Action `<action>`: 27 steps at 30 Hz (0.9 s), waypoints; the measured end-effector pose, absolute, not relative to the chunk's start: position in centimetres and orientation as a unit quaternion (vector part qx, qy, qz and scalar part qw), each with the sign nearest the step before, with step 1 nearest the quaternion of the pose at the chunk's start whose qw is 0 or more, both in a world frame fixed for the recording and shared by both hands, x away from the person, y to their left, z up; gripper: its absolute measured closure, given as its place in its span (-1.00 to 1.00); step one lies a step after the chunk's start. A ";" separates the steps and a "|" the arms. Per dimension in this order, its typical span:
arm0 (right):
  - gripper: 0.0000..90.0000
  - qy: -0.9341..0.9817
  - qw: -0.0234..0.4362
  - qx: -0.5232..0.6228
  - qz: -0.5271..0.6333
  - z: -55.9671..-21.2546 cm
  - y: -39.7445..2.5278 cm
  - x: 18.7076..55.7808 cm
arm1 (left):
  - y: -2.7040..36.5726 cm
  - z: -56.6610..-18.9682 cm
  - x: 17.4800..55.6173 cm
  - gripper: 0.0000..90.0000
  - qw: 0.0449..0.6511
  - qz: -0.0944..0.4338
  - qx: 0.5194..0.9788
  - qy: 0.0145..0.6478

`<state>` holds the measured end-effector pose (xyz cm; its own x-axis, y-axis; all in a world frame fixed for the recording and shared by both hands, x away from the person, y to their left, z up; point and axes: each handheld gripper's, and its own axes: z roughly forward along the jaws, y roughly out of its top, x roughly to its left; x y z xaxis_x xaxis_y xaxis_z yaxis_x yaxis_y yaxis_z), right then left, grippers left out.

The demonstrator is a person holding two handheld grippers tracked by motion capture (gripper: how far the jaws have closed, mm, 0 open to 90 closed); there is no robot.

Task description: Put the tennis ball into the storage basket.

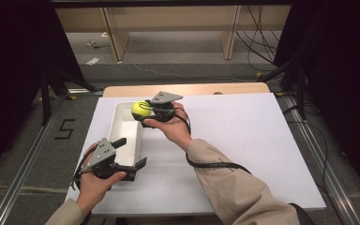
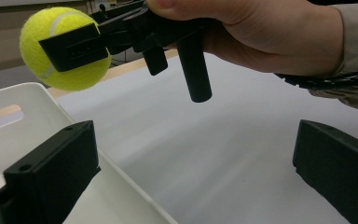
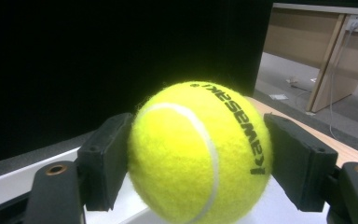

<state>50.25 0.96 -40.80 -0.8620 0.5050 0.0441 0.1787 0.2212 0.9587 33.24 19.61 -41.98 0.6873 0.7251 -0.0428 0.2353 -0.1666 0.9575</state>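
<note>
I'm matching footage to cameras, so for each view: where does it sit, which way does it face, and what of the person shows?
High view: above the person's side, looking forward and down on the white table; both forearms, left gripper, right gripper.
Left gripper view: rides the left gripper, facing its open jaws and the white bin; the other hand.
Right gripper view: between jaws clamping the tennis ball.
All three share the ball.
</note>
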 end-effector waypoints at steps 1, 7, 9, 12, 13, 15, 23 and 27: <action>-0.39 0.769 0.140 0.222 0.582 -40.8 1.0 50.3 | 19.6 -42.0 33.2 -1.00 0.556 0.220 0.731 0.329; -0.39 0.770 0.138 0.222 0.582 -40.9 1.3 50.3 | 19.6 -42.0 33.3 -1.00 0.556 0.220 0.730 0.330; -0.39 0.770 0.138 0.222 0.582 -40.9 1.3 50.3 | 19.7 -42.0 33.3 -1.00 0.555 0.220 0.731 0.330; -0.39 0.770 0.138 0.220 0.583 -40.8 1.5 50.4 | 19.7 -42.0 33.3 -1.00 0.556 0.220 0.730 0.330; -0.39 0.770 0.137 0.220 0.583 -40.8 1.6 50.4 | 19.7 -42.0 33.3 -1.00 0.556 0.220 0.730 0.330; -0.39 0.770 0.138 0.218 0.583 -40.8 1.7 50.4 | 19.7 -42.0 33.3 -1.00 0.556 0.220 0.730 0.330; -0.39 0.771 0.136 0.217 0.584 -40.7 2.1 50.4 | 19.7 -42.0 33.3 -1.00 0.556 0.220 0.730 0.330; -0.39 0.771 0.136 0.215 0.584 -40.6 2.3 50.4 | 19.7 -42.0 33.3 -1.00 0.557 0.220 0.730 0.330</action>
<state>50.42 2.29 -40.63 -0.8707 0.4900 0.0416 0.1723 0.2248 0.9591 33.26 19.68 -41.98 0.6849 0.7272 -0.0462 0.2370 -0.1624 0.9578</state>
